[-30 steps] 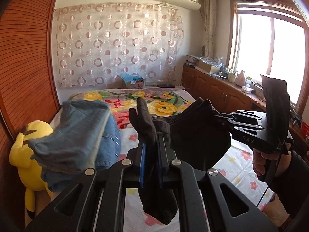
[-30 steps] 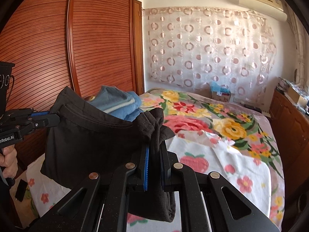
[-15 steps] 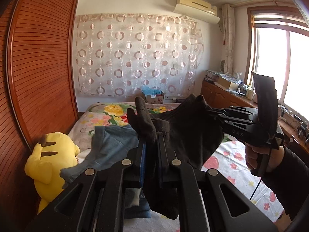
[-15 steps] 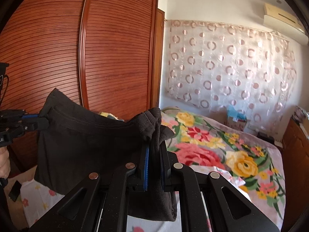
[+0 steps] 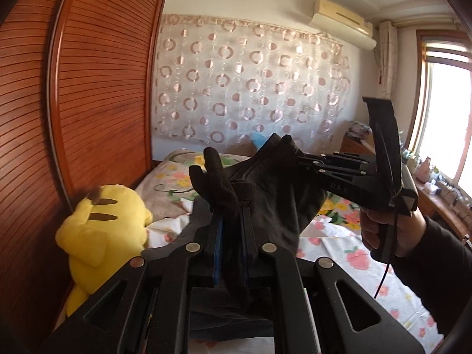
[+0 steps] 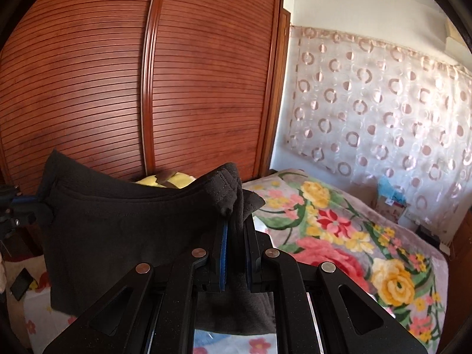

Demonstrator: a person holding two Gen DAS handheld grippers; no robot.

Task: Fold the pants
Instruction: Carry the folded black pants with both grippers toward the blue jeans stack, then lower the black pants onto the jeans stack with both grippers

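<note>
Count on view: one pair of dark pants (image 5: 274,194), two hand-held grippers, the left (image 5: 229,221) and the right (image 6: 234,230), and one hand (image 5: 383,230). One yellow plush toy (image 5: 100,230), one bed (image 6: 339,230), one air conditioner (image 5: 342,23) and one window (image 5: 442,124). One patterned curtain (image 6: 383,112), one wardrobe (image 6: 147,82) with two slatted doors in view, and one blue-topped box (image 6: 389,197).
</note>
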